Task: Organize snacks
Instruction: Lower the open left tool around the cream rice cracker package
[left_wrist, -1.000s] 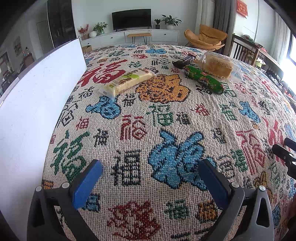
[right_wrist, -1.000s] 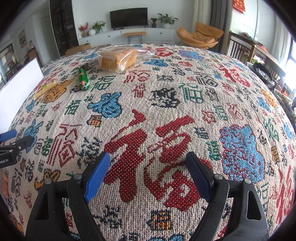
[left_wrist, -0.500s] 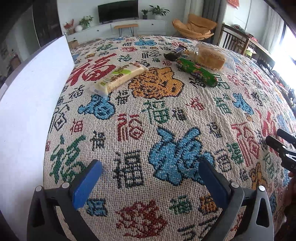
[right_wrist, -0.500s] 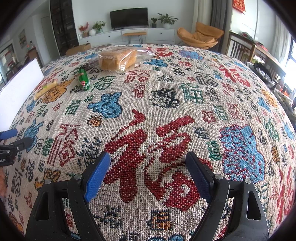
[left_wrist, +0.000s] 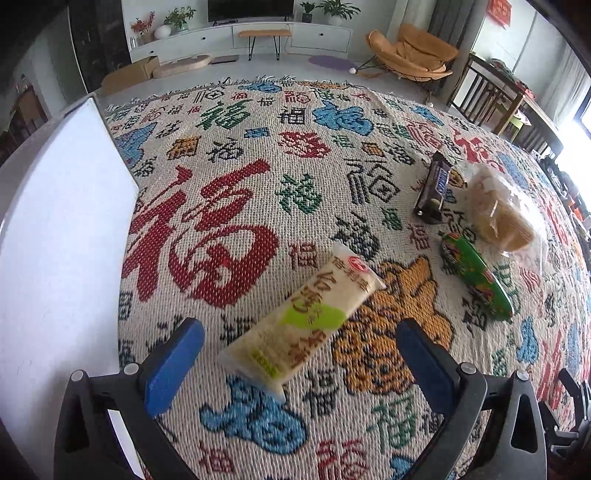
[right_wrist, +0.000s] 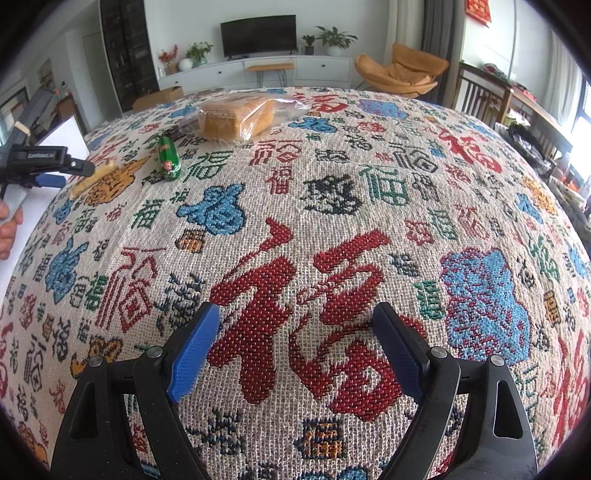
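Left gripper (left_wrist: 299, 363): spread wide, blue pads apart, nothing pinched; it hangs over the near end of the pale snack packet, which lies between the two fingers without touching either.
Right gripper (right_wrist: 293, 345): spread wide and empty, above a large red woven character on the cloth, well apart from all the snacks.
Pale snack packet (left_wrist: 306, 319): long, cream-coloured wrapper with a green patch and a red round logo at its far end; green and brown Chinese writing runs along it, too distorted to read. It lies slantwise on the cloth.
Green snack packet (left_wrist: 476, 280): glossy green tube with red and yellow print, not legible, lying to the right of the pale one and apart from it.
Dark bar (left_wrist: 432, 188): brown wrapper with white lettering edged in blue; the word cannot be made out with certainty. It lies beyond the green packet.
Bagged bread (left_wrist: 498, 214): golden slices in a clear plastic bag, just beside the dark bar and the green packet.
White board (left_wrist: 62, 236): plain flat white panel along the left edge of the cloth.
Tabletop (right_wrist: 332, 177): covered by a coarse woven cloth, beige, scattered with red, blue, green, black and orange characters, many of them "福".
Hand (right_wrist: 9, 225): a person's fingers at the left edge of the right wrist view, behind the left gripper.
Room: living room with a dark television (right_wrist: 258, 35) above a white low cabinet, potted plants, an orange lounge chair (right_wrist: 402, 72), wooden chairs at the right.
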